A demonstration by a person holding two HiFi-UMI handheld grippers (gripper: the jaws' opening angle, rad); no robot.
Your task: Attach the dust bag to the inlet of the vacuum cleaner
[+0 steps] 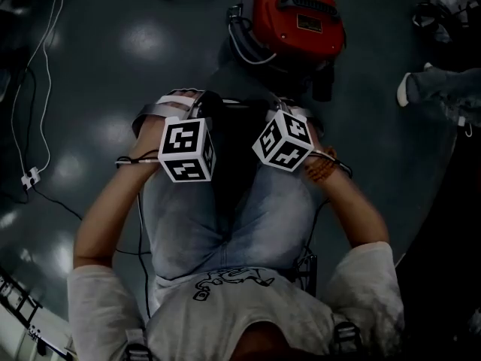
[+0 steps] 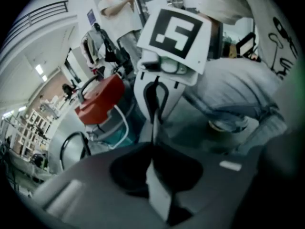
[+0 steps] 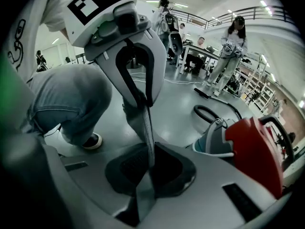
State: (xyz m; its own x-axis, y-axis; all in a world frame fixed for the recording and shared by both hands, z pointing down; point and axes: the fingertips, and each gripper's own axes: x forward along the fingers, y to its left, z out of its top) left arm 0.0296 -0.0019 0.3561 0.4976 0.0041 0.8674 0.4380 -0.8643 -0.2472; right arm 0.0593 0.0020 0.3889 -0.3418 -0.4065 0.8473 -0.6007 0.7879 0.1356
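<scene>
The vacuum cleaner, with a red lid over a teal body, stands on the floor just beyond my hands; it also shows in the left gripper view and the right gripper view. Between the two grippers hangs the dust bag, dark in the head view. My left gripper is shut on its pale edge. Facing it close by, my right gripper is shut on a grey strip of the bag. Both are held above my knees, short of the vacuum. The inlet is hidden.
My jeans-clad legs lie right under the grippers. Cables and a white adapter run along the floor at left. A black hose lies near the vacuum. Someone's shoe is at right; several bystanders stand further off.
</scene>
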